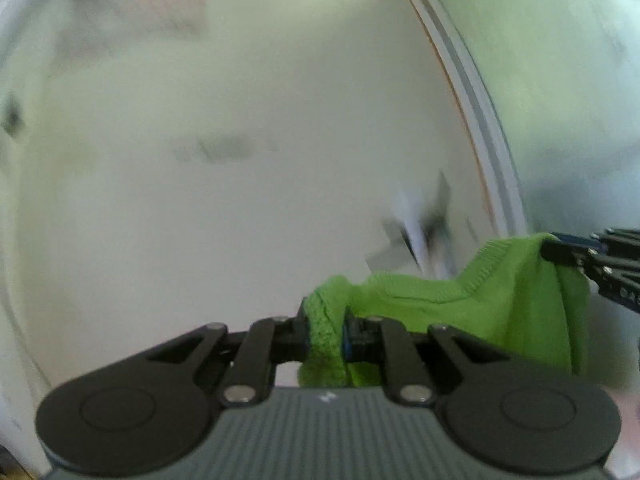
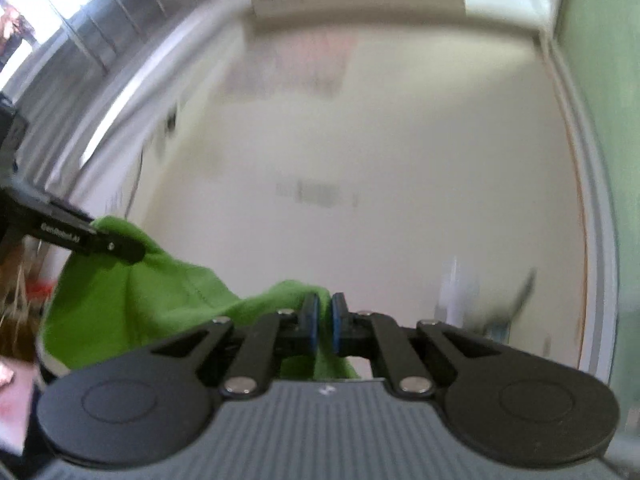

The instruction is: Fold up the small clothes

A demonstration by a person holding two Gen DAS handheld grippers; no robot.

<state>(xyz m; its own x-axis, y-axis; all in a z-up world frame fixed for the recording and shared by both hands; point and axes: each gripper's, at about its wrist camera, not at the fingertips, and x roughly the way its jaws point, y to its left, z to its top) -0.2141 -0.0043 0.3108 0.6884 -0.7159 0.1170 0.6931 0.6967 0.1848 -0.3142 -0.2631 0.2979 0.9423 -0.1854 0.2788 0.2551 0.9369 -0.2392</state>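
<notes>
A small bright green garment (image 1: 460, 296) hangs stretched between my two grippers, lifted above a pale table (image 1: 240, 200). My left gripper (image 1: 326, 328) is shut on one bunched edge of it. My right gripper (image 2: 324, 320) is shut on the other edge of the green garment (image 2: 160, 288). The right gripper's fingers (image 1: 568, 254) show at the right of the left wrist view, pinching the cloth. The left gripper's fingers (image 2: 100, 244) show at the left of the right wrist view. Both views are blurred by motion.
The pale table (image 2: 360, 160) has a light rim (image 1: 480, 120) along its right side, with a green wall (image 2: 600, 80) beyond. Blurred white and dark items (image 1: 424, 220) lie near the rim. A window (image 2: 40, 0) is at far left.
</notes>
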